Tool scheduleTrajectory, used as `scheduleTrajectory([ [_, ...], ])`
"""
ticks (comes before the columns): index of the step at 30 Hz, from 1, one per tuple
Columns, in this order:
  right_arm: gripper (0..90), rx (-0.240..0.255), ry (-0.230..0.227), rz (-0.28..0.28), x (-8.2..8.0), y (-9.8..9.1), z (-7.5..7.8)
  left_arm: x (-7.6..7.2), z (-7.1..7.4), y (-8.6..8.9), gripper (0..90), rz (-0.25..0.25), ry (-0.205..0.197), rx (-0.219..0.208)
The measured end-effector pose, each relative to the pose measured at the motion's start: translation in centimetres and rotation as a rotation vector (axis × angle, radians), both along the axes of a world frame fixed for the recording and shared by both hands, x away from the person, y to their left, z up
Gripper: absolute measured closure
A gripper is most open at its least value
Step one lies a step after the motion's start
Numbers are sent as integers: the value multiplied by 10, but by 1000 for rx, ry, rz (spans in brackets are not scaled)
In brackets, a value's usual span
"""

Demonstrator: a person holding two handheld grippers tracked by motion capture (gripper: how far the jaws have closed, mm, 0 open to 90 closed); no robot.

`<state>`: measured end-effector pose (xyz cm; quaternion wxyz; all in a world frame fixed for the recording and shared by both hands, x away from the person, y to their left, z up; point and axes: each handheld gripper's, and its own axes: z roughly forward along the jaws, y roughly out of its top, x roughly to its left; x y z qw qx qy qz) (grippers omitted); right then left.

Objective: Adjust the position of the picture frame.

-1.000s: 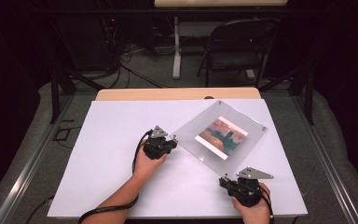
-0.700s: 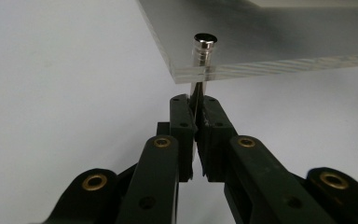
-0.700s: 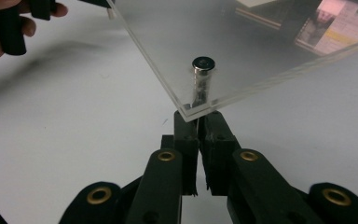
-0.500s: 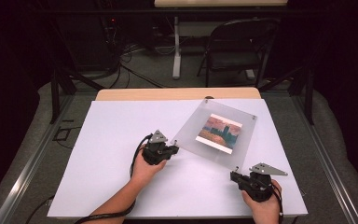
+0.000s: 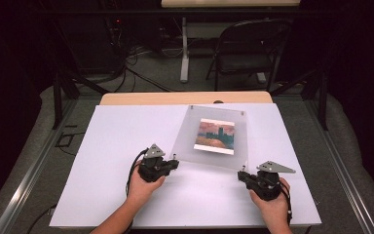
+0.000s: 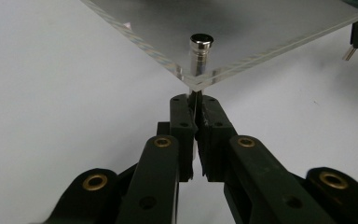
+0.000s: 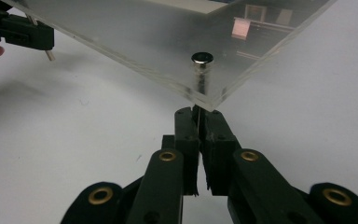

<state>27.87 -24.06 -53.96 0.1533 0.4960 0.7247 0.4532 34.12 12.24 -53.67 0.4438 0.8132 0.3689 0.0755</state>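
Both the left gripper (image 6: 195, 122) and right gripper (image 7: 199, 126) clamp the clear acrylic picture frame (image 5: 213, 136) by its near corners, sharing its weight (level carrying, probably).

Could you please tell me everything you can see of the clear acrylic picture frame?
The clear acrylic picture frame is a thick see-through square panel with polished edges, holding a small print of a skyline under an orange sky. Silver metal standoff pins sit at its corners. It hangs tilted above the white table, far edge near the surface. The left gripper and right gripper each pinch a near corner, jaws shut.
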Motion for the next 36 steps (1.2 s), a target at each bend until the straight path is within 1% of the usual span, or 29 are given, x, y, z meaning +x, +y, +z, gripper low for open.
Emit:
scheduleTrajectory([
  [10, 858, -2, -3, 57, 21, 20, 0, -15, 1, 25, 855, 71, 14, -10],
  [17, 857, 9, -5, 94, 34, 35, 0, -20, 1, 40, 855, 119, 17, -17],
  [21, 857, 10, -11, 113, 40, 43, -2, -15, -1, 47, 854, 159, 16, -19],
  [24, 857, 5, -19, 114, 44, 48, -2, -9, -3, 49, 853, 172, 18, -26],
  [27, 857, -2, -17, 100, 47, 48, -3, -5, -5, 46, 852, 172, 22, -29],
  [32, 854, 5, -15, 69, 53, 42, -3, 0, -5, 40, 851, 157, 24, -30],
  [36, 855, 1, -15, 63, 56, 42, -2, 3, -5, 40, 851, 169, 25, -36],
])
